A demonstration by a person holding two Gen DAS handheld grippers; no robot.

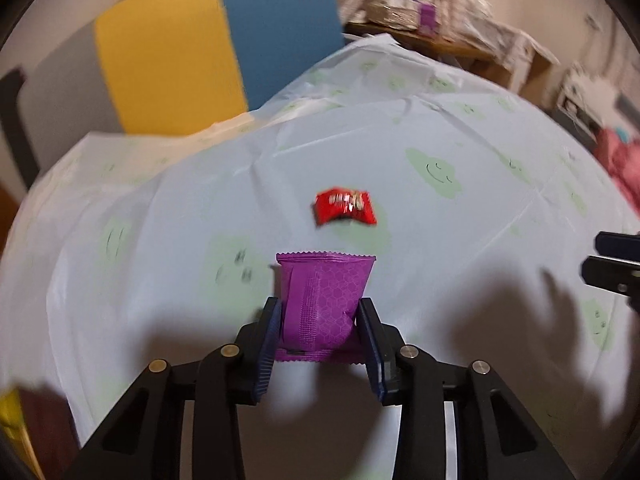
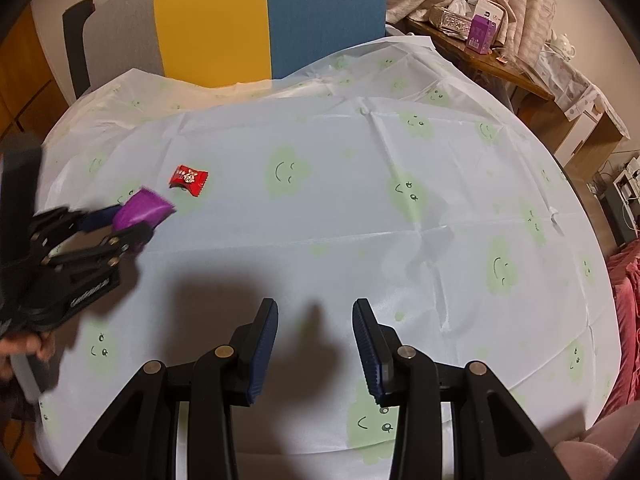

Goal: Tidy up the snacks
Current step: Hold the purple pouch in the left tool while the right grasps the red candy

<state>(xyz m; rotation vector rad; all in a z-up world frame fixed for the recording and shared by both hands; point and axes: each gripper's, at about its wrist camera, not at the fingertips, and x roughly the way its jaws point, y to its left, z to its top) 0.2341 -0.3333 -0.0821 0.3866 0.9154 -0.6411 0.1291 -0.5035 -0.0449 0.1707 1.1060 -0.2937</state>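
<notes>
My left gripper (image 1: 318,310) is shut on a purple snack packet (image 1: 322,300) and holds it above the table. The packet also shows in the right wrist view (image 2: 142,210), held by the left gripper (image 2: 128,224) at the left. A small red candy wrapper (image 1: 346,207) lies on the tablecloth just beyond the purple packet; it shows in the right wrist view (image 2: 188,180) too. My right gripper (image 2: 315,308) is open and empty over the near middle of the table. Its tip shows at the right edge of the left wrist view (image 1: 612,264).
The table is covered by a pale blue cloth (image 2: 360,208) with green smiley clouds. A yellow and blue panel (image 2: 264,16) stands behind it. A wooden side table (image 2: 500,64) with a purple box (image 2: 482,32) is at the back right. A black chair (image 2: 78,48) is at the back left.
</notes>
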